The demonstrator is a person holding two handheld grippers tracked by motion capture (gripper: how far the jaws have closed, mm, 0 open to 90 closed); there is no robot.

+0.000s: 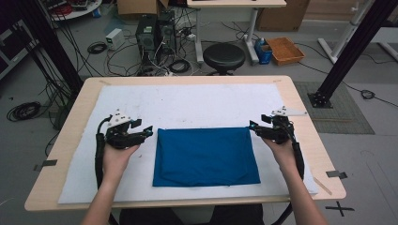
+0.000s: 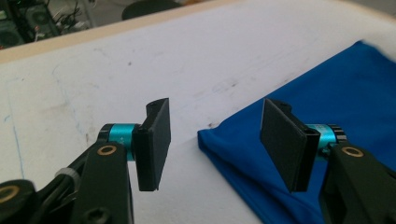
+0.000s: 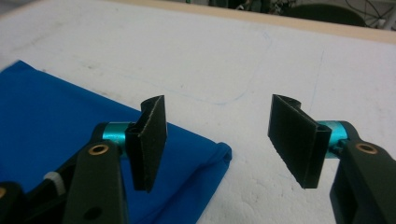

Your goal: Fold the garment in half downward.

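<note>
A folded blue cloth (image 1: 205,157) lies flat as a rectangle on the white mat (image 1: 187,101) in the middle of the table. My left gripper (image 1: 149,131) hovers just off the cloth's far left corner, jaws wide apart with nothing between them. Seen from the left gripper view, that corner of the blue cloth (image 2: 299,121) lies below my left gripper (image 2: 215,144). My right gripper (image 1: 253,127) hangs open by the far right corner. In the right gripper view, the blue cloth (image 3: 60,116) rests under the left jaw of my right gripper (image 3: 224,142), untouched.
The wooden table's (image 1: 300,103) bare edge frames the mat. Beyond it stand a black stool (image 1: 224,56), computer towers (image 1: 155,30), loose cables and an orange tray (image 1: 285,50) on the floor. Black frame posts (image 1: 349,51) rise at both sides.
</note>
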